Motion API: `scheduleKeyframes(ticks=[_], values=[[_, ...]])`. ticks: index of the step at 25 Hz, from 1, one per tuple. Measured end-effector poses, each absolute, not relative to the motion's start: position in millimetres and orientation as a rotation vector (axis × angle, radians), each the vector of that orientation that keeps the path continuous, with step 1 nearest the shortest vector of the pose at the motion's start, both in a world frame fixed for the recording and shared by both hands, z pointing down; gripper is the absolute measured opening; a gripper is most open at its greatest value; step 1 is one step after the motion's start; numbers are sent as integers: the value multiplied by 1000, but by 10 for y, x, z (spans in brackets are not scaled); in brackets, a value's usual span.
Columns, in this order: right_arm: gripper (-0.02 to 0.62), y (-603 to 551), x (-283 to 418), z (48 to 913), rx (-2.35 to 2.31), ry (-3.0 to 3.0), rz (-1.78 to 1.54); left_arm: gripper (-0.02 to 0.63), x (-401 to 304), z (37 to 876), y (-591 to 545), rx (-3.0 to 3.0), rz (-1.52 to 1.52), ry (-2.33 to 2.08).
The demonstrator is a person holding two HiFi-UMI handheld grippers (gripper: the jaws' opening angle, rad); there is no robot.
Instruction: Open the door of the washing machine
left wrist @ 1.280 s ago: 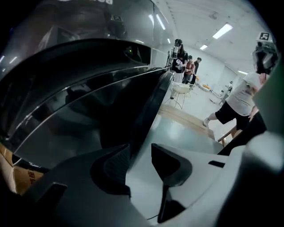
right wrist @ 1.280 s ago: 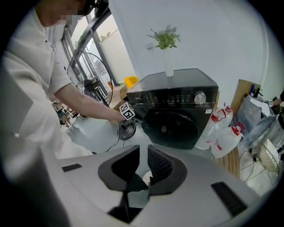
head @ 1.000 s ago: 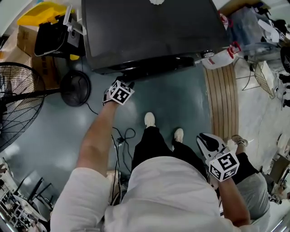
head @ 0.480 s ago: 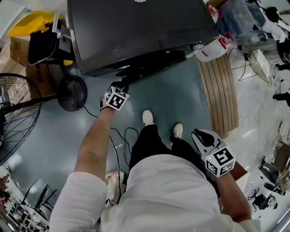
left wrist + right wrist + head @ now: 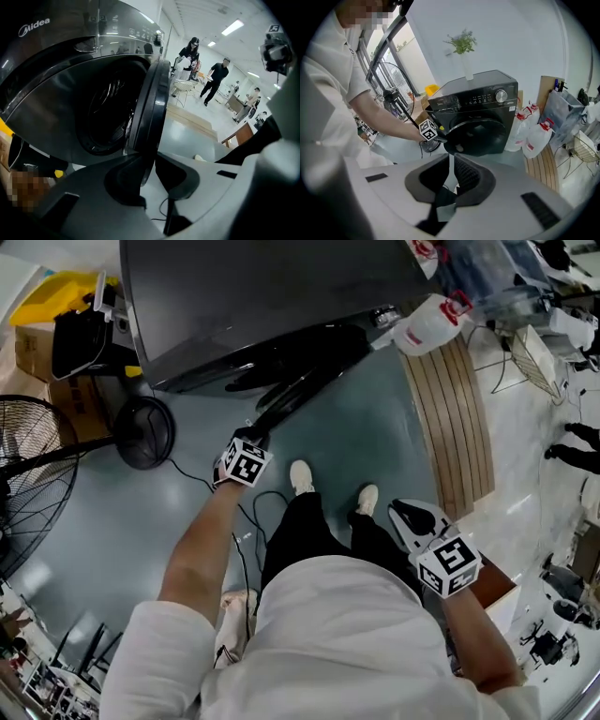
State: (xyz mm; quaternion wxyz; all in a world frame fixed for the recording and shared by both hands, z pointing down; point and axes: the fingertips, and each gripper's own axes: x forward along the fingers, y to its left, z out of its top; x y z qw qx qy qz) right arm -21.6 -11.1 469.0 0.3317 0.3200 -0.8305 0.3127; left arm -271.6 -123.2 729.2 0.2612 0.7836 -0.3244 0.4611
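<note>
i see the black front-loading washing machine [image 5: 272,296] upright on the floor [image 5: 375,437]; its round dark door [image 5: 302,388] stands partly open, angled away from the drum opening [image 5: 108,117].

We wear a white short-sleeved shirt [image 5: 328,634], black trousers [image 5: 305,531], white shoes [image 5: 301,476]; left gripper [image 5: 256,435] and right gripper [image 5: 405,512] bear black-and-white marker cubes [image 5: 246,463].

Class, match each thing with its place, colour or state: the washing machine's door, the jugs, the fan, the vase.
Things:
1. door
2. jugs
3. fan
4. vase

Descriptions:
A. on top of the washing machine
B. partly open
C. white with red caps
D. left of the machine in the head view

Pairs: 1-B; 2-C; 3-D; 4-A
</note>
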Motion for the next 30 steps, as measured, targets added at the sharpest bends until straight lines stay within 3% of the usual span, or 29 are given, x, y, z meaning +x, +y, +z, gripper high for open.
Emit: scheduleKeyframes(ticks=[30], values=[[20, 503, 1136, 4875, 853, -2194, 851, 81, -672, 7350, 67, 1830, 1058, -1009]])
